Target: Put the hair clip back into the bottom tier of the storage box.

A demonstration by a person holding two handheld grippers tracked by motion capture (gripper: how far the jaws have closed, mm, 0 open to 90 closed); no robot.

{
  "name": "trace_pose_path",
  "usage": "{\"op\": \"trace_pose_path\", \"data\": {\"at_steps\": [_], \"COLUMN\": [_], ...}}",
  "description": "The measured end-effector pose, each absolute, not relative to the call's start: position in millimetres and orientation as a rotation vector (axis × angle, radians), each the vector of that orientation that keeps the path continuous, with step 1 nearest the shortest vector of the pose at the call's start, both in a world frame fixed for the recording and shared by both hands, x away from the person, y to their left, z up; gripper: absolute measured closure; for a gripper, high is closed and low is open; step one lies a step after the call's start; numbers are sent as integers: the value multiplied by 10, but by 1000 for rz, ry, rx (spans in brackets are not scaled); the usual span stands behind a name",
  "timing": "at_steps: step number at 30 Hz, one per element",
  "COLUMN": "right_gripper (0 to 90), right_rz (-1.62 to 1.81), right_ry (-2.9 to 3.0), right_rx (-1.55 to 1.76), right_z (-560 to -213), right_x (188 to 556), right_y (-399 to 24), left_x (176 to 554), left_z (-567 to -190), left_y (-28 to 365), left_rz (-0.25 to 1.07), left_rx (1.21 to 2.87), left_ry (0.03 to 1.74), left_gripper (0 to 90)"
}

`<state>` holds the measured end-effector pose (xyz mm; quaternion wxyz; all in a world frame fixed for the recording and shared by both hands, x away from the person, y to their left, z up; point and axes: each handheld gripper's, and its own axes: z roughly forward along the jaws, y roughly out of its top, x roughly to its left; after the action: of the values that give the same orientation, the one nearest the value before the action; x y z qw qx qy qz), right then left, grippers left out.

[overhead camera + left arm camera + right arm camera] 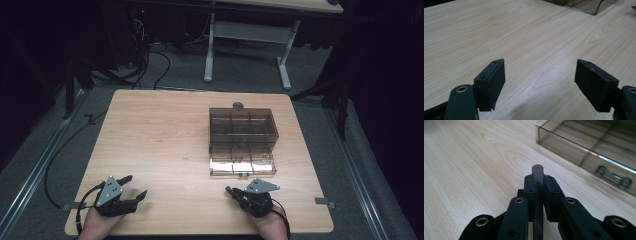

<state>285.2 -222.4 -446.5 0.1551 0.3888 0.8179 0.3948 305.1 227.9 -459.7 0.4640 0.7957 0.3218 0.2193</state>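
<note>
Hand-held grippers: 2. Left hand-held gripper (pixel 134 186): near-left corner of surface (pixel 160 135), jaws wide apart, nothing between. Right hand-held gripper (pixel 229 190): near edge, just before box, jaws together, clamped on thin dark flat piece (pixel 538 173); kind unclear. Box (pixel 243 141): 1, smoky clear plastic, divided compartments, right of centre. Knob (pixel 238 105): 1, round, grey, at box's far edge.

Light wooden table (pixel 150 150) on grey carpeted floor (pixel 250 72), white-legged desk (pixel 247 32) behind it, black cables (pixel 150 60) trailing at left — dark surroundings, metal floor rails (pixel 35 170) alongside.
</note>
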Motion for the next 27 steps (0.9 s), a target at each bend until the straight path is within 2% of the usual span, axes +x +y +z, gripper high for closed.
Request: {"op": "trace_pose_path", "data": {"at_steps": [16,27], "right_gripper": [820,818], "right_rz": [1049,1003], "right_ry": [2217,2193], "right_rx": [1266,1344], "right_z": [-4440,-4486], "right_x": [2726,2729], "right_y": [-2740,-2827], "left_x": [3052,3053], "left_z": [-4598,-4597], "left_y": [2273,2272], "left_rz": [539,537], "left_rx": [1960,1962], "left_ry": [791,790], "left_gripper": [250,250]}}
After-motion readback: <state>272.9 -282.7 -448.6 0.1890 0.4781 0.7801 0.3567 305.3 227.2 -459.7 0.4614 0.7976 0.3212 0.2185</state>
